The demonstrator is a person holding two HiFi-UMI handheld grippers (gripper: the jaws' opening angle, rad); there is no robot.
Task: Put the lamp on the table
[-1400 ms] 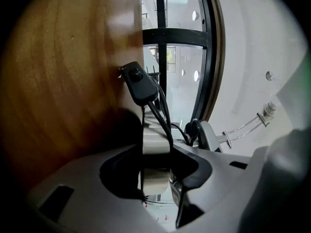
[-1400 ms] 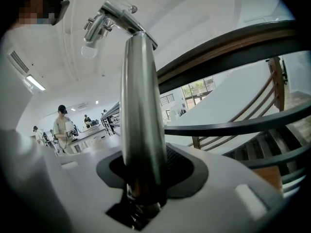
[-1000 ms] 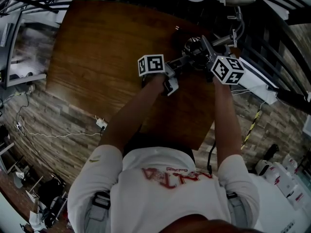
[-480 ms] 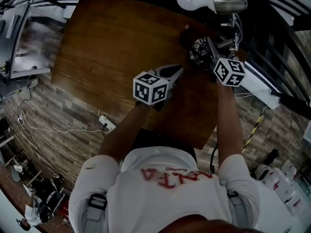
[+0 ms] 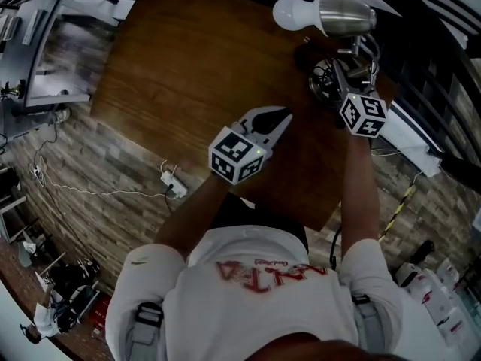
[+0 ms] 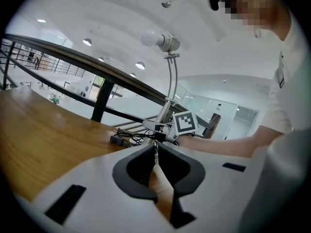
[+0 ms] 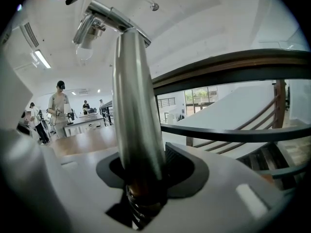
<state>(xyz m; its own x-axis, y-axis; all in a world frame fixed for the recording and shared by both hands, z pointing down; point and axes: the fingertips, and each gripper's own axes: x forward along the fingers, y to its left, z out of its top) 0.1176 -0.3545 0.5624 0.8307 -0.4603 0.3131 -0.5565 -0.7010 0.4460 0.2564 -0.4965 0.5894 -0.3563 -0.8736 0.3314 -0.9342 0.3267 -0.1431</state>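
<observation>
The lamp (image 5: pixel 331 13), with a silver shade, white bulb and curved metal stem, stands at the far right corner of the wooden table (image 5: pixel 188 66). My right gripper (image 5: pixel 336 83) is shut on the stem low down, near the base. In the right gripper view the stem (image 7: pixel 136 115) fills the gap between the pads, and the bulb (image 7: pixel 86 45) shows above. My left gripper (image 5: pixel 279 116) hangs over the table's near middle, shut and empty, well left of the lamp. The left gripper view shows its closed tips (image 6: pixel 156 152) pointing at the lamp (image 6: pixel 171 76).
A black cord and plug (image 6: pixel 121 140) lie on the table by the lamp's base. A dark railing (image 5: pixel 428 59) runs right behind the table's far edge. A power strip (image 5: pixel 174 189) lies on the floor at the left. People stand far off (image 7: pixel 59 110).
My left gripper stood open beside the lamp's base; it has shut and drawn back toward me and to the left. The right gripper keeps its hold on the stem.
</observation>
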